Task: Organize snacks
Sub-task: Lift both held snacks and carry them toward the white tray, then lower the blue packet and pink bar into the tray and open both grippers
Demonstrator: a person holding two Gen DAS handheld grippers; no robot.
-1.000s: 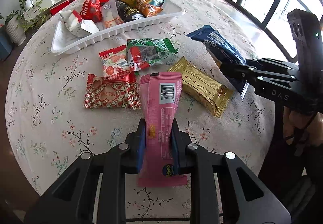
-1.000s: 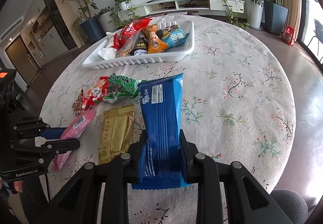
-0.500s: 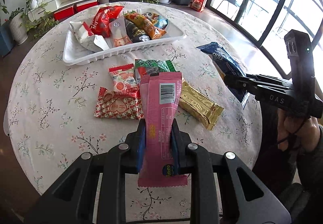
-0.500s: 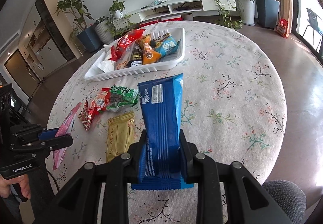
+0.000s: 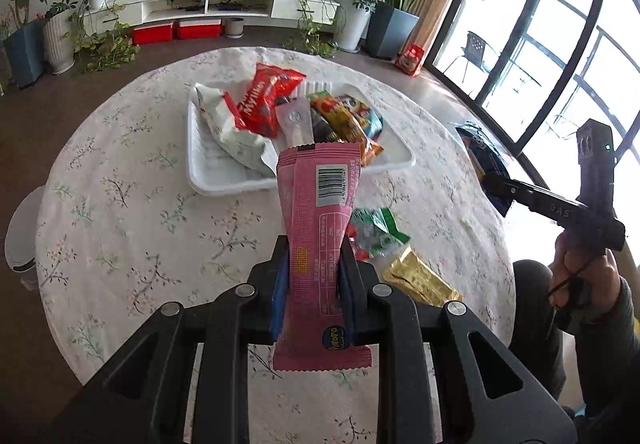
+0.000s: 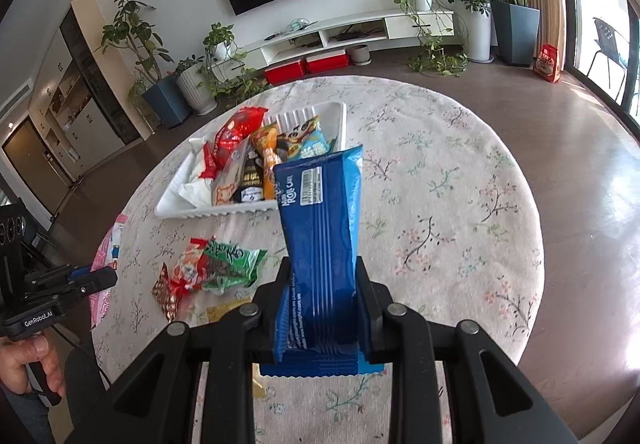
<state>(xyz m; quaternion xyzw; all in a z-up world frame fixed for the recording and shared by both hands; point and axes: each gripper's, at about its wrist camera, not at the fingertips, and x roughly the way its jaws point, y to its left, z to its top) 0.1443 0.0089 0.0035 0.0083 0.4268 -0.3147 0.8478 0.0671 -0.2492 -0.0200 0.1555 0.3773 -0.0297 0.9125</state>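
My left gripper [image 5: 314, 260] is shut on a pink snack bar [image 5: 318, 212] and holds it high above the round table. My right gripper [image 6: 322, 280] is shut on a blue roll-cake packet [image 6: 320, 228], also lifted above the table. A white tray [image 5: 208, 168] at the table's far side holds several snack packets; it also shows in the right wrist view [image 6: 176, 204]. A green packet [image 5: 378, 230] and a gold bar [image 5: 420, 280] lie loose on the cloth. The right gripper shows at the right of the left wrist view [image 5: 490, 180], the left gripper at the left of the right wrist view [image 6: 92, 280].
A flowered cloth [image 6: 440, 204] covers the round table. A red-patterned packet [image 6: 172, 288] lies beside the green packet [image 6: 232, 264]. Potted plants [image 6: 512, 16], a low TV shelf [image 6: 340, 32] and large windows [image 5: 540, 44] ring the room.
Both grippers have risen and drawn back from the table with their packets still held. The views have tilted up, so more of the room and the tray's far side show.
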